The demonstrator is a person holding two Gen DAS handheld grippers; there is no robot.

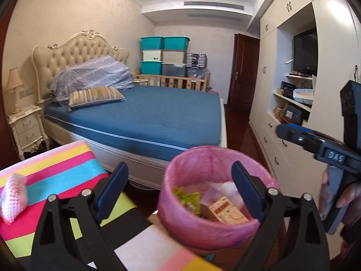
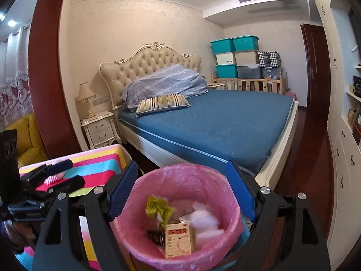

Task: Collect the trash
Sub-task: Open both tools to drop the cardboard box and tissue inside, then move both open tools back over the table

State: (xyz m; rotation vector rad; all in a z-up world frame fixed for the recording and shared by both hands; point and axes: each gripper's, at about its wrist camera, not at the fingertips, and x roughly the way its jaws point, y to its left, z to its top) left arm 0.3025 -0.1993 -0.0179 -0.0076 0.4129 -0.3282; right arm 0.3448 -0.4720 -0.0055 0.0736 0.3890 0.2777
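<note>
Both my left gripper (image 1: 179, 186) and right gripper (image 2: 181, 187) stand wide apart, holding nothing. Below them sits the pink-lined bin (image 2: 140, 232), holding a small carton (image 2: 178, 240), green wrapper (image 2: 158, 207) and white wads (image 2: 206, 223).

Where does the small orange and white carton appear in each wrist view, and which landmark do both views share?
Left wrist view: the carton lies inside the pink-lined bin, lower centre-right.
Right wrist view: the carton stands in the bin, bottom centre, beside crumpled green wrapper.
Shared landmark: the blue bed behind the bin.
</note>
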